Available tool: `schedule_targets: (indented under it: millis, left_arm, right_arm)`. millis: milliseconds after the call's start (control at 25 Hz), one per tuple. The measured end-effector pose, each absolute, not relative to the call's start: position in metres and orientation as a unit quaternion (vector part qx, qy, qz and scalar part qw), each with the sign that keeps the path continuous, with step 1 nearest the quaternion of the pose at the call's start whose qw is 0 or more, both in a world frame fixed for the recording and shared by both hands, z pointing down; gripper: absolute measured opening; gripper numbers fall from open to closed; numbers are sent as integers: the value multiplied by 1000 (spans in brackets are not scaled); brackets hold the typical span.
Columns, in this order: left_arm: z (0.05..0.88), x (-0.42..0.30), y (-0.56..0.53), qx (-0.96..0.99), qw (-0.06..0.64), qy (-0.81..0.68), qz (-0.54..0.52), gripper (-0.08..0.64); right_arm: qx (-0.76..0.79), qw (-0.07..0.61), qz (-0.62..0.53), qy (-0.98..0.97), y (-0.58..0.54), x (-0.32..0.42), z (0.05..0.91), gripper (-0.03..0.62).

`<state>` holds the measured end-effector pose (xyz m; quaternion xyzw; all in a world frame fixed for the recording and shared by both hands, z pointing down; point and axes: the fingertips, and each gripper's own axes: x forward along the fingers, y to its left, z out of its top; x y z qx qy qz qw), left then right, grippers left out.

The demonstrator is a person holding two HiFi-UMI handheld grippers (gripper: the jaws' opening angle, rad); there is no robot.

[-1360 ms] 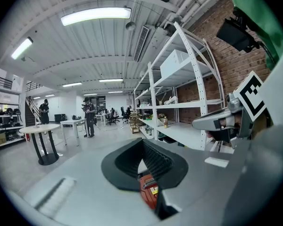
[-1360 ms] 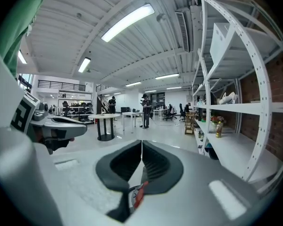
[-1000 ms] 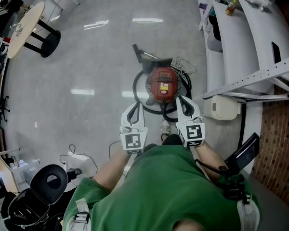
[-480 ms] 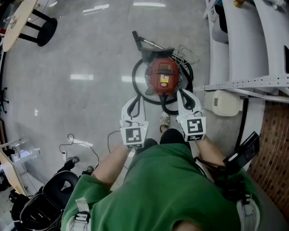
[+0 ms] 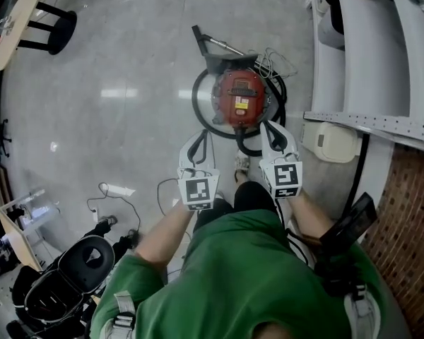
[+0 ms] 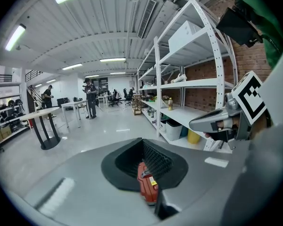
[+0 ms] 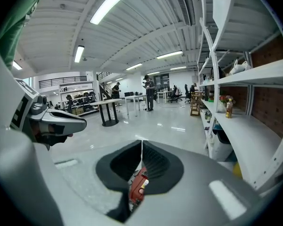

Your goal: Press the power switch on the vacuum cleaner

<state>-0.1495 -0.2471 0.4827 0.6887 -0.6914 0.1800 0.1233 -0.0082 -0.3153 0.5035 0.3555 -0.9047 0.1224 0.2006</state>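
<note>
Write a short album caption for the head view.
Person in green points the left gripper and right gripper, both shut, toward a red vacuum cleaner on a glossy floor.

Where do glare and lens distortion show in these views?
Head view: ceiling-light streaks glare on the glossy floor left of the red vacuum cleaner. Left gripper view: fisheye bows the shelving, corners black. Right gripper view: same bowing, black corners.

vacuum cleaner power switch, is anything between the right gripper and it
Nothing visible does. The right gripper hangs near the red vacuum cleaner with only open air between them. The black hose just loops around the vacuum's body on the floor.
</note>
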Motion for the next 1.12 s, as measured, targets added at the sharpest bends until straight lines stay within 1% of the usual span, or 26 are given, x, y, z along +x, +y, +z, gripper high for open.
schedule_targets:
  millis: [640, 1120]
  left_arm:
    - [562, -132, -268, 686, 171, -674, 215, 8]
    - [619, -133, -265, 678, 202, -667, 235, 8]
  right_arm:
    - [330, 244, 169, -896, -323, -7, 587, 6]
    - [321, 270, 194, -887, -321, -11, 649, 12]
